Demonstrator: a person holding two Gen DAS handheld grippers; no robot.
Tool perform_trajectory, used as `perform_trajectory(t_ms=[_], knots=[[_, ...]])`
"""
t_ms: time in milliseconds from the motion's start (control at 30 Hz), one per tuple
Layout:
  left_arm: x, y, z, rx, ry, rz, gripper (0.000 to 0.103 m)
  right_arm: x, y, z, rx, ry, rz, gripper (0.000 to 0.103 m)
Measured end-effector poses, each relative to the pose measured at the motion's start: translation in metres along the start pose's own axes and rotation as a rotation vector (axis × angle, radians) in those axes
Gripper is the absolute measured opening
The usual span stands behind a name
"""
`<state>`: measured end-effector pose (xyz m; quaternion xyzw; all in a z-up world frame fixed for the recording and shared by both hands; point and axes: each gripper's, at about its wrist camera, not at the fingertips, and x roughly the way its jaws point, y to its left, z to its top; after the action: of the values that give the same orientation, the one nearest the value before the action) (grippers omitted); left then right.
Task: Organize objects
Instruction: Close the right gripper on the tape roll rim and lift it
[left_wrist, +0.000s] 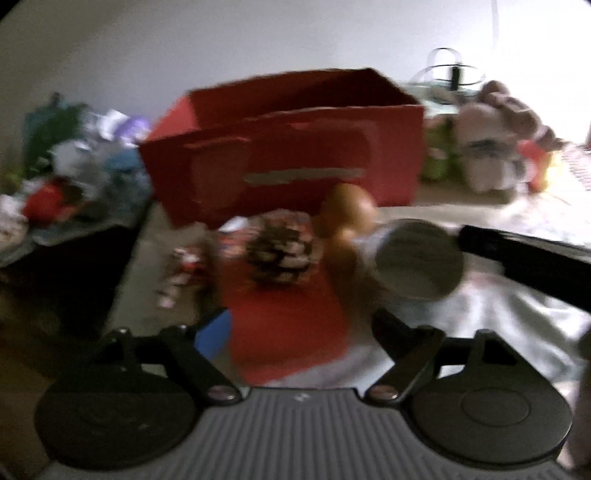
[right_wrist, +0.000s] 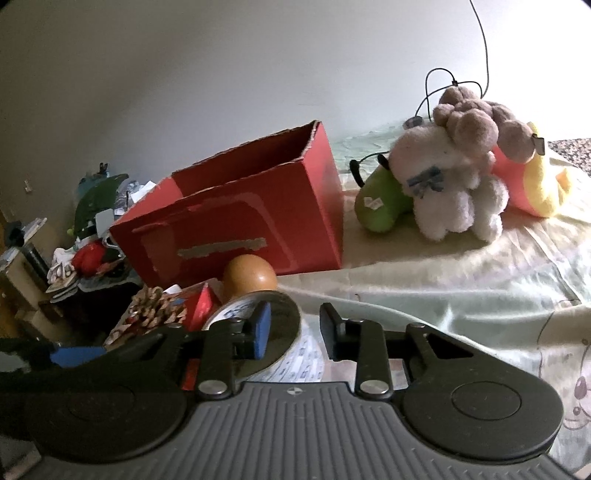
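- Right claw (right_wrist: 295, 328), low centre: jaws apart, straddling the rim of a cup (right_wrist: 291, 354).
- Left claw (left_wrist: 291, 332), blurred view: jaws spread wide around a red packet (left_wrist: 288, 325); touching or not, cannot tell.
- Just behind: pine cone (right_wrist: 155, 308), brown egg-shaped thing (right_wrist: 249, 275).
- Mid-frame: open red box (right_wrist: 236, 221) on the bed (right_wrist: 461, 291).
- Upper right: plush toys (right_wrist: 458, 177).

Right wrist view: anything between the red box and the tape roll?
Yes: a brown ball sits between the red box and the tape roll, just ahead of the open right gripper.
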<state>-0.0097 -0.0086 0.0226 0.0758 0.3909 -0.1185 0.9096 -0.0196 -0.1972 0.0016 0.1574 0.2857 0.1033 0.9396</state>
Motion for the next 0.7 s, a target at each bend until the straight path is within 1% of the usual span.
perform_trajectory(t_ms=[67,100,167,233,267,300,400,500,567,600,633,700], knots=[[-0.002,-0.002,0.001,-0.009,-0.015,-0.084,0.073,0.004,-0.005,0.001,0.014,0.01,0.005,0.03],[0.0,-0.003,0.002,-0.01,0.002,-0.127,0.07,0.007,-0.007,0.001,0.022,0.018,0.009,0.029],[0.001,-0.006,0.003,-0.015,0.016,-0.194,0.068,0.012,-0.012,0.002,0.038,0.033,0.021,0.026],[0.007,-0.009,0.005,-0.018,0.056,-0.248,0.064,0.017,-0.016,0.002,0.051,0.041,0.025,0.026],[0.011,-0.011,0.006,-0.017,0.074,-0.262,0.062,0.019,-0.017,0.003,0.054,0.043,0.025,0.026],[0.014,-0.014,0.007,-0.015,0.083,-0.274,0.061,0.021,-0.019,0.003,0.059,0.046,0.031,0.026],[0.027,-0.019,0.01,-0.016,0.123,-0.28,0.059,0.028,-0.022,0.004,0.059,0.066,0.057,0.026],[0.041,-0.018,0.015,-0.037,0.16,-0.335,0.059,0.033,-0.021,0.005,0.036,0.097,0.078,0.026],[0.045,-0.018,0.018,-0.052,0.162,-0.348,0.059,0.037,-0.022,0.005,0.026,0.112,0.085,0.024],[0.048,-0.017,0.019,-0.06,0.165,-0.349,0.061,0.037,-0.022,0.006,0.027,0.114,0.089,0.022],[0.052,-0.016,0.021,-0.068,0.174,-0.372,0.06,0.038,-0.025,0.006,0.034,0.113,0.1,0.017],[0.054,-0.015,0.022,-0.08,0.177,-0.389,0.06,0.038,-0.028,0.007,0.052,0.117,0.116,0.016]])
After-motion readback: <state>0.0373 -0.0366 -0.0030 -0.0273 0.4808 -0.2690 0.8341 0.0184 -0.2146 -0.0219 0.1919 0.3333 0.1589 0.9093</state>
